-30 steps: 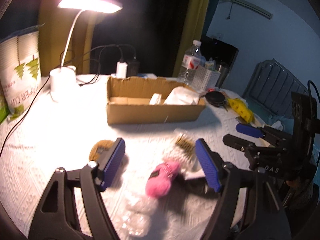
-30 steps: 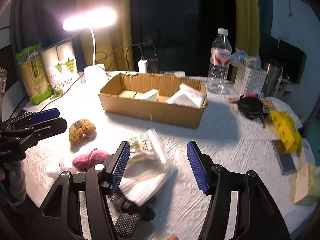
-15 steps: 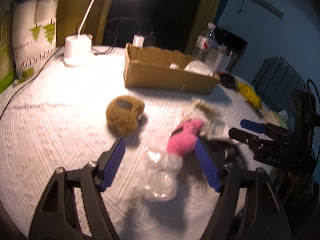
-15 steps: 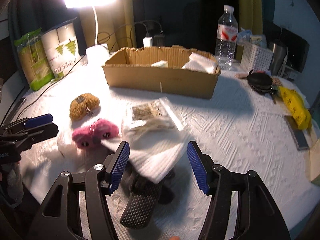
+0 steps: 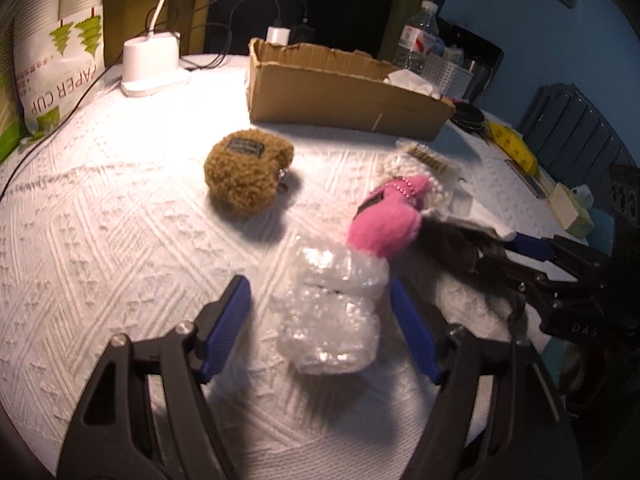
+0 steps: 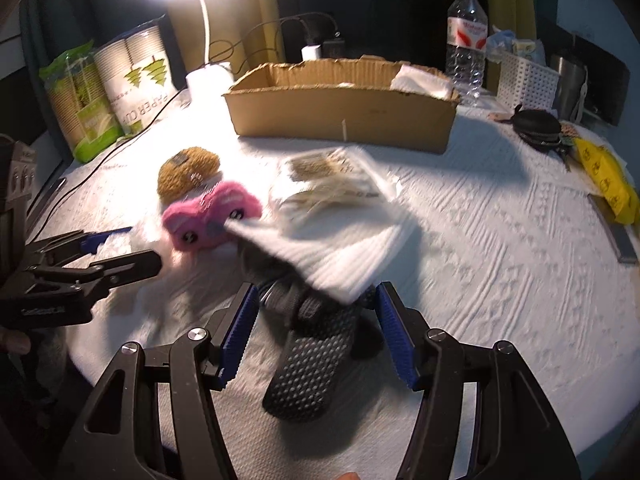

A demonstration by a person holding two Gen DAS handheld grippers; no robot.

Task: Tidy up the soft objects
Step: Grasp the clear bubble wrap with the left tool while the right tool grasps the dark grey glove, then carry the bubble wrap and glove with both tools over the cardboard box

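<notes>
Since one second ago both grippers have descended toward the bench [image 5: 100,208]: the left gripper [image 5: 320,320] now straddles a bubble-wrap bundle [image 5: 328,308], and the right gripper [image 6: 314,320] frames a dark sock pile [image 6: 308,344] under a white knitted cloth [image 6: 340,248]. Both sets of jaws stand wide, holding nothing. The cardboard box [image 6: 340,116], seemingly the destination, stands well apart at the rear. A brown plush pouch [image 5: 246,172] and a pink plush car [image 6: 212,216] lie between. The step in hand appears to be the approach to a first grasp; the next move calls for closing on the compressible bundle without dragging the pink plush touching it.
</notes>
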